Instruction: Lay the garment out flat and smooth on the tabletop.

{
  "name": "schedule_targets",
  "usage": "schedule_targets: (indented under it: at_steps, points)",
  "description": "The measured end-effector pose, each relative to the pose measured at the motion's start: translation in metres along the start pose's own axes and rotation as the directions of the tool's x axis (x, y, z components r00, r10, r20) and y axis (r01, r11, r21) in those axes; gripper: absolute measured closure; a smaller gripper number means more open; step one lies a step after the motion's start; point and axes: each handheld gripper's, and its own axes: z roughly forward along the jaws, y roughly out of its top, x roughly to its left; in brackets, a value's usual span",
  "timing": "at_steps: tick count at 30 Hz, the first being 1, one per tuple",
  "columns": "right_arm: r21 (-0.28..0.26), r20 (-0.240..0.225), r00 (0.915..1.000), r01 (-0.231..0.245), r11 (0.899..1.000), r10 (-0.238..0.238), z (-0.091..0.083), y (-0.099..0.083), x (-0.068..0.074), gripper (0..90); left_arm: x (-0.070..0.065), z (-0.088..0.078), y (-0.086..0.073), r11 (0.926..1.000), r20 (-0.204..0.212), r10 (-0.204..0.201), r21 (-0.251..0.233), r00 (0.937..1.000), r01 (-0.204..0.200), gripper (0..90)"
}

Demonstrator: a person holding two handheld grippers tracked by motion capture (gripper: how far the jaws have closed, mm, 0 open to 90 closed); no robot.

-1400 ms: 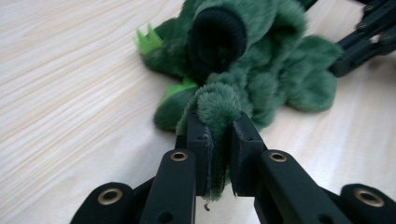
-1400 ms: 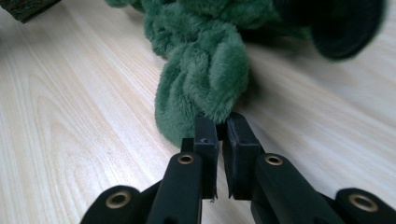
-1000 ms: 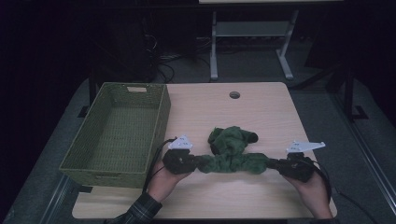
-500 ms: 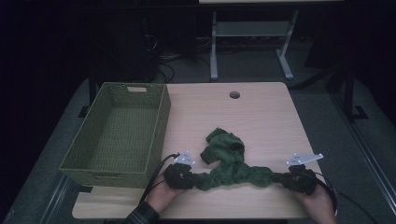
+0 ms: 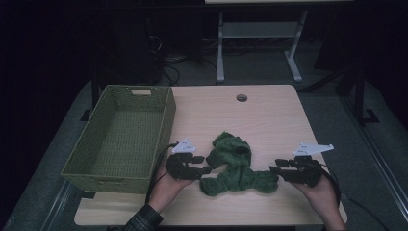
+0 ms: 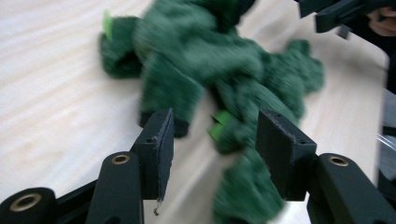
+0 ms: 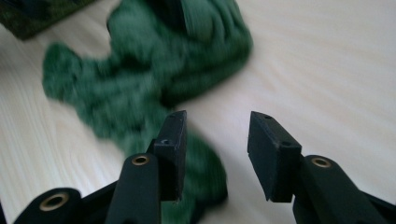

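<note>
Between our 2 grippers, at 6 o'clock on the table (image 5: 269, 120), lies a crumpled dark green cloth (image 5: 235, 168); left gripper (image 5: 204, 166) and right gripper (image 5: 275, 171) have just been opening, gripping nothing.

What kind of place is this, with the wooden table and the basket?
Probably a lab or recording workspace: a pale wooden table with a round cable hole, loose black cables on the dark floor, and a grey metal stand behind.
</note>
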Motion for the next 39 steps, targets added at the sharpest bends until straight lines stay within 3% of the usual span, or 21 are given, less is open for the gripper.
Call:
schedule_targets:
  at_steps: [6,11,16,18,20,22,26,30,32,35,39]
  points:
    - [-0.037,-0.038,0.9977,0.054,0.998,-0.055,0.018,0.039,0.008,58.3,0.013,0.013,0.009,0.9999,-0.052,0.006,0.014,0.9987,-0.005,45.9]
    - [-0.048,-0.063,0.9931,0.096,0.994,-0.099,0.036,0.06,0.014,58.2,0.019,0.023,0.006,0.9985,-0.055,0.01,0.054,0.9984,-0.007,45.5]
    - [-0.017,-0.073,0.9897,0.122,0.992,-0.123,0.057,0.073,0.02,61.8,0.023,0.036,0.004,0.9968,-0.055,0.016,0.078,0.9984,-0.012,46.5]
    - [-0.007,-0.059,0.9885,0.139,0.99,-0.139,0.062,0.075,0.018,73.9,0.024,0.04,0.004,0.9956,-0.048,0.028,0.091,0.9984,-0.023,55.8]
    - [-0.005,-0.048,0.9894,0.137,0.991,-0.137,0.063,0.076,0.014,81.2,0.026,0.043,0.005,0.9944,-0.036,0.044,0.098,0.9984,-0.041,71.4]
    - [-0.014,-0.035,0.9919,0.122,0.992,-0.122,0.059,0.076,0.008,82.4,0.026,0.044,0.009,0.9945,-0.036,0.054,0.091,0.9979,-0.05,80.1]
    - [-0.049,-0.003,0.9955,0.095,0.994,-0.095,0.041,0.072,-0.005,83.1,0.028,0.039,0.023,0.9958,-0.057,0.079,0.05,0.9953,-0.076,82.0]
    - [-0.041,0.039,0.9979,0.053,0.998,-0.052,0.031,0.062,-0.025,84.4,0.033,0.039,0.034,0.9966,-0.068,0.081,0.019,0.9944,-0.08,82.0]
    - [-0.019,0.051,0.9985,0.02,1.0,-0.019,0.033,0.055,-0.036,84.7,0.035,0.044,0.037,0.9973,-0.061,0.073,0.013,0.9955,-0.072,81.9]
    - [0.044,0.071,0.9973,-0.021,0.999,0.018,0.047,0.042,-0.049,85.2,0.037,0.061,0.038,0.9962,-0.051,0.075,0.049,0.9959,-0.072,81.9]
    - [0.141,0.091,0.9949,-0.056,0.988,0.043,0.065,0.028,-0.059,85.6,0.041,0.083,0.032,0.9896,-0.038,0.088,0.118,0.9954,-0.083,82.0]
